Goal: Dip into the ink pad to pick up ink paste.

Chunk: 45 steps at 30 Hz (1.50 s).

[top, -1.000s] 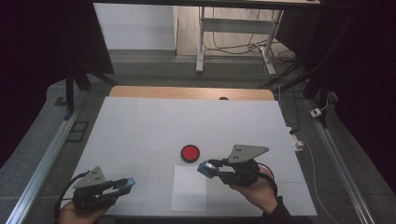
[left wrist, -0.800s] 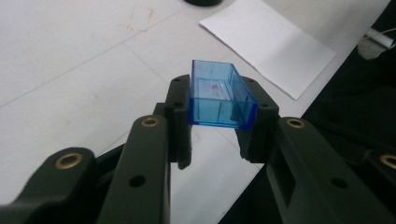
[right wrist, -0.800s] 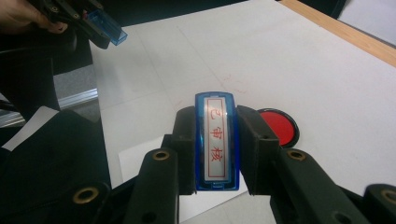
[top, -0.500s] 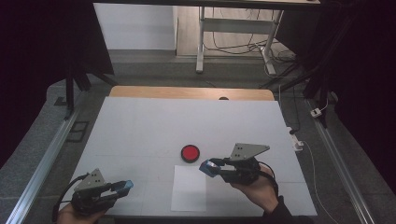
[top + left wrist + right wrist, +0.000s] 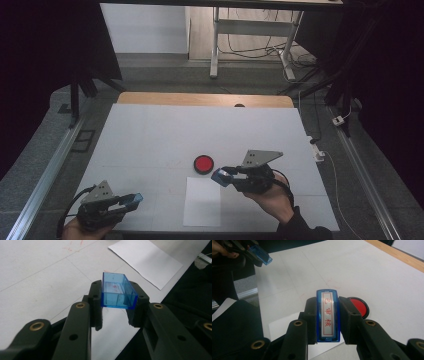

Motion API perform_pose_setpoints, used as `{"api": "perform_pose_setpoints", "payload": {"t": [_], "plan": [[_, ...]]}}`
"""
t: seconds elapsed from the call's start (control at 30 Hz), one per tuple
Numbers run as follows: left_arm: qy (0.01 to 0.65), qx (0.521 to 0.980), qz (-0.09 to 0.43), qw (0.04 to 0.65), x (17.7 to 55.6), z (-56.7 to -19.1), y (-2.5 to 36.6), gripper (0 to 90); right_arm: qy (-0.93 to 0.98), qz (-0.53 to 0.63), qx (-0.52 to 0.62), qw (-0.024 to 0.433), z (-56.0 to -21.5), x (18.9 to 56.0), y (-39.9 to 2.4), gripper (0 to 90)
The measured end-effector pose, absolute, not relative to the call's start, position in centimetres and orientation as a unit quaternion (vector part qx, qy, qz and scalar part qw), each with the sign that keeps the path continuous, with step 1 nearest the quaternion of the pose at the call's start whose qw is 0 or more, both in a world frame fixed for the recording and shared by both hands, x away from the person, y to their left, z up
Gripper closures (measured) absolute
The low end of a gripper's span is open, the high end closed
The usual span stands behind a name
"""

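Basically no change over the last second. The blue self-inking-style stamp [image 5: 327, 315] sits where it was, just to the near right of the red ink pad [image 5: 203, 163], off the table [image 5: 150, 135] and not touching the pad. Its face is turned up toward the right gripper view: red characters in a red frame, legible, mirror-free.

The right hand-held gripper [image 5: 327, 323] is clamped narrow on the stamp's two long sides, with the stamp body upright between the pads. Against the earlier high views its tip has drifted only a hair; call it stationary.

The left hand-held gripper [image 5: 117, 308] is likewise closed on the clear blue stamp cap [image 5: 117, 293], open side away from the camera. It is parked well to the near left of the ink pad, at the table's front edge, and hasn't budged.

A white paper sheet [image 5: 202, 202] lies flat just on the near side of the ink pad, directly under the stamp's likely path. No imprint on it that I can see.

My read: cap's off, the stamp is being checked or paused before inking. Pad press and paper press both look not yet done. Next move needs the face rolled downward first.
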<state>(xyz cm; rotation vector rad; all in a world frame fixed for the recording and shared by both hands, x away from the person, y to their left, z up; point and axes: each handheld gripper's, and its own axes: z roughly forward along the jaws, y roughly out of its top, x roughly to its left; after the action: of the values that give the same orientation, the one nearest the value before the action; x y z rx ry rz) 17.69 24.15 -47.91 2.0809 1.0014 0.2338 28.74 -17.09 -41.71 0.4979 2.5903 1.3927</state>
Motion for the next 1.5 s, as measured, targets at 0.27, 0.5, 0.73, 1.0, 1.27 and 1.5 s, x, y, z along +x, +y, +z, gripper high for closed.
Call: {"api": "perform_pose_setpoints", "payload": {"t": [0.27,0.5,0.73,1.0,1.27,1.5], "plan": [[0.399,0.818,0.09,0.405,17.7,-47.9,24.4,68.5,0.868,0.459,0.171,0.08,-41.8,29.6,-16.5,70.4],[0.399,0.817,0.09,0.406,17.7,-47.9,24.4,68.5,0.871,0.451,0.177,0.079,-42.0,30.5,-15.8,70.4],[0.398,0.818,0.09,0.405,17.7,-47.9,24.3,68.5,0.874,0.442,0.184,0.079,-42.5,31.4,-15.0,70.4],[0.398,0.818,0.091,0.406,17.7,-47.9,24.3,68.5,0.876,0.435,0.191,0.081,-42.8,32.2,-14.3,70.4],[0.398,0.817,0.091,0.407,17.7,-47.9,24.4,68.5,0.879,0.427,0.197,0.081,-43.2,33.4,-13.5,70.4],[0.399,0.817,0.091,0.407,17.7,-47.9,24.4,68.5,0.886,0.412,0.194,0.084,-43.8,34.5,-12.6,70.4]]}}
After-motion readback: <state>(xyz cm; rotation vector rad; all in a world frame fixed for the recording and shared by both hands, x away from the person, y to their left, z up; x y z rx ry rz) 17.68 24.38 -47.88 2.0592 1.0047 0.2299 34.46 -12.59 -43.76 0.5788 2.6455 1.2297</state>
